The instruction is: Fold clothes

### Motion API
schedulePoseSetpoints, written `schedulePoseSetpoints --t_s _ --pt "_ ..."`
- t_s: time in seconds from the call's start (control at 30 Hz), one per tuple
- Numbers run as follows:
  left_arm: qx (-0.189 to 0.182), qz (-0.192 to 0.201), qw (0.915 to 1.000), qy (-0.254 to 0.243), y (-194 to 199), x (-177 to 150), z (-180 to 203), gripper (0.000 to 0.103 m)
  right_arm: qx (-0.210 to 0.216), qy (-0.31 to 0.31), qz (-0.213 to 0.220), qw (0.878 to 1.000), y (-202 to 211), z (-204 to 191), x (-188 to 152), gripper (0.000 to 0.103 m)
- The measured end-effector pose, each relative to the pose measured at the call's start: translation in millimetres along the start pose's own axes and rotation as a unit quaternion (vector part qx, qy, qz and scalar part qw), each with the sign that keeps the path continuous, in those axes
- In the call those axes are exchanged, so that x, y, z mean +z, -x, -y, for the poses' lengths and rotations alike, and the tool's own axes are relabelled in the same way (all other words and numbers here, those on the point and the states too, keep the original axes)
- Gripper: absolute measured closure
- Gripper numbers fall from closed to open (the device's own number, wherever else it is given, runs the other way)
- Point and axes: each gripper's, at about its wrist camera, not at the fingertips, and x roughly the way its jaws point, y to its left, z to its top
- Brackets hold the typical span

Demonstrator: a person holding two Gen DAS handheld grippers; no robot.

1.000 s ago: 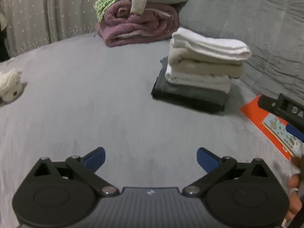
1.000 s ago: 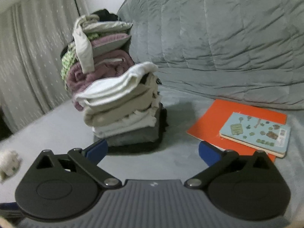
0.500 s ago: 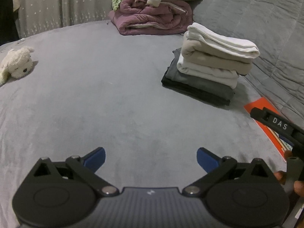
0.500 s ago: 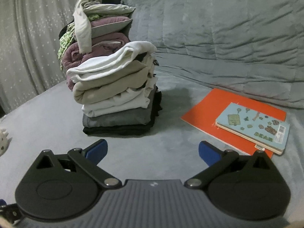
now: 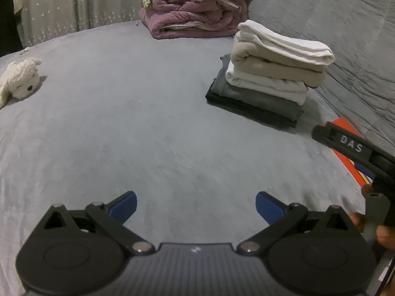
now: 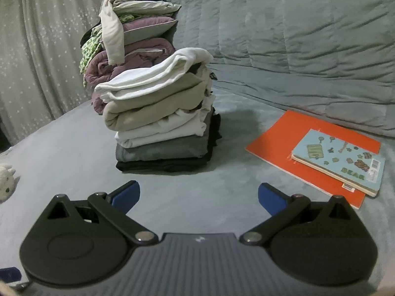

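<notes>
Between garments: left gripper [image 5: 195, 203] and right gripper [image 6: 198, 196] both gaping, empty, above bed [image 5: 148, 128]; folded stack [image 6: 163, 123] finished near the bed's far edge. Next, probably fetching from unfolded pile [image 6: 128, 37].

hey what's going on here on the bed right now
A person holds a two-finger gripper in each hand over a grey bedspread. The left gripper and right gripper are both open and empty. A neat stack of folded white, beige, grey and black clothes sits ahead, apart from both grippers. Behind it is an untidy purple blanket pile; a light blue book lies on an orange folder.
</notes>
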Motion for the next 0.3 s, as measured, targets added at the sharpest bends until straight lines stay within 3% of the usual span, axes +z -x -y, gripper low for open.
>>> schedulePoseSetpoints --t_s 0.3 --pt "0.006 -0.007 0.9999 0.008 -5.8 -1.4 -9.0 0.000 0.002 0.013 -0.007 1.000 -2.1 -10.8 -4.4 0.000"
